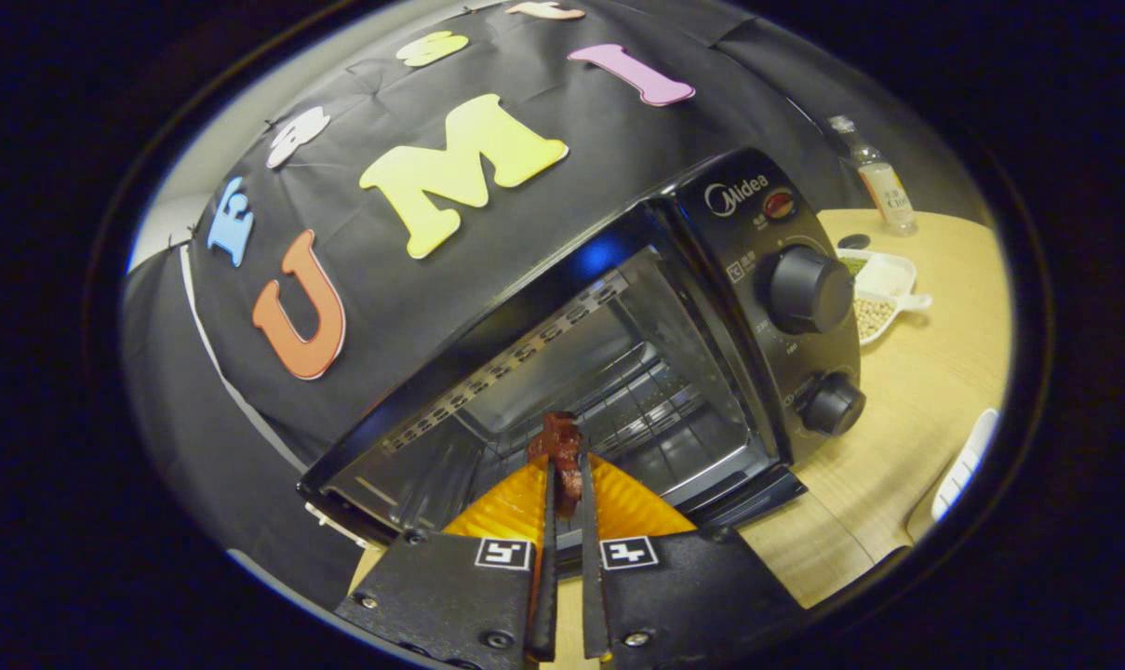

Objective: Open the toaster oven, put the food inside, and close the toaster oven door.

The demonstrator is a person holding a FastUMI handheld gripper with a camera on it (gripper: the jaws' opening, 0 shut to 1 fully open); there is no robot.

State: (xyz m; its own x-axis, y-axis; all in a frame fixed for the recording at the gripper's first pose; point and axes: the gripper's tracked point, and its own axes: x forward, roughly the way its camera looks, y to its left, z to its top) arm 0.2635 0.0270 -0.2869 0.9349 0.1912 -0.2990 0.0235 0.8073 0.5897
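The food is a small dark red-brown piece, and it sits right at the tips of the gripper. The two orange fingers are squeezed close together, and both press on the food, so it is held tight between them. The food is up in the air, just in front of the open mouth of the oven. The oven is black and tilted in this view. Its inside is shiny metal, and a wire rack lies across it beyond the food. The door hangs down and open below the mouth, just beside the right finger. On the oven's front, past the opening, are two round black knobs, one above the other. The oven stands on a light wood table. Farther off on the table is a white dish with small pale beans in it, and a clear bottle stands behind the dish.
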